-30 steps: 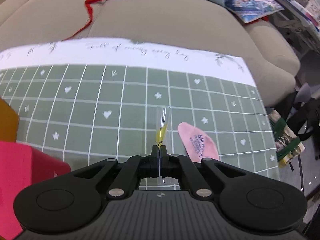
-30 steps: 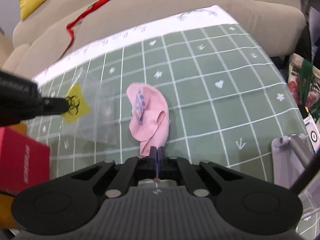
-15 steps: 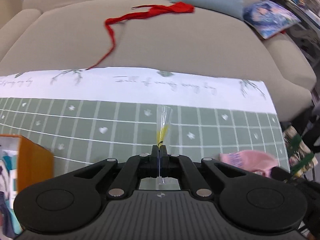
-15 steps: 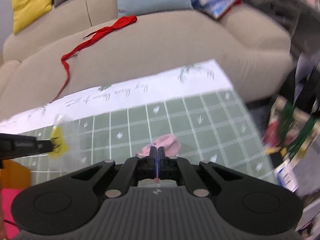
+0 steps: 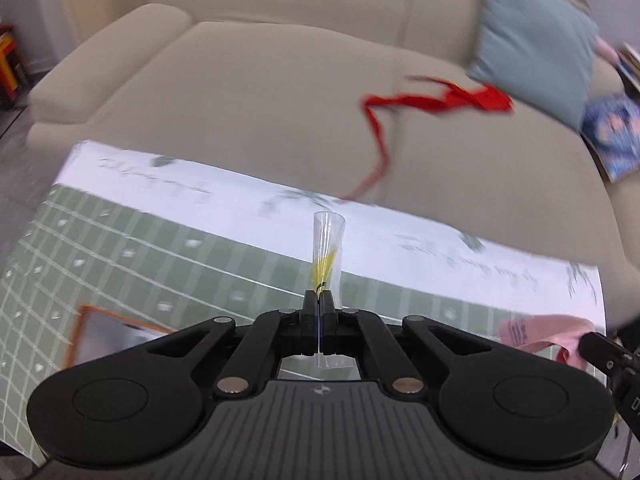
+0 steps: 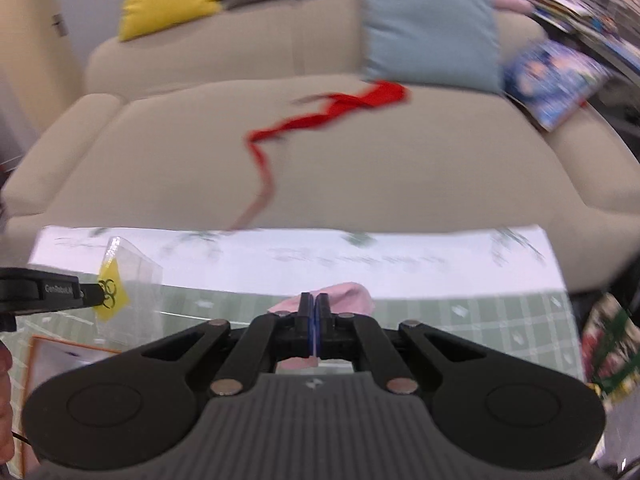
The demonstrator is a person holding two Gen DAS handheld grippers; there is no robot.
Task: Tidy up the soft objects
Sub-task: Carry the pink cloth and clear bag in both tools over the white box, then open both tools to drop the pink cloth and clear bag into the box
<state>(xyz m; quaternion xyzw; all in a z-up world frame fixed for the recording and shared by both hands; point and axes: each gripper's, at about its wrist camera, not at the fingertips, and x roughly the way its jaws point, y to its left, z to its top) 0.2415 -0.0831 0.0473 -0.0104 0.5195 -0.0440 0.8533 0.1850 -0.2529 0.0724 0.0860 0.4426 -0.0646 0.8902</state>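
2 light, limp things: my left gripper [image 5: 319, 298] pinches the slippery clear bag [image 6: 134, 276] at its edge, my right gripper [image 6: 313, 300] clamps the floppy pink sock [image 6: 344, 296].

Ribbon [image 6: 320, 120] on sofa [image 6: 180, 168] behind tablecloth [image 6: 460, 320]; cushion [image 6: 430, 24] behind ribbon.

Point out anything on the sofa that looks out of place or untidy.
A long red ribbon-like cloth strip lies strewn in a crooked line across the beige sofa seat, its tail reaching the white edge of the green grid tablecloth. A blue printed book or packet also lies at the seat's right end.
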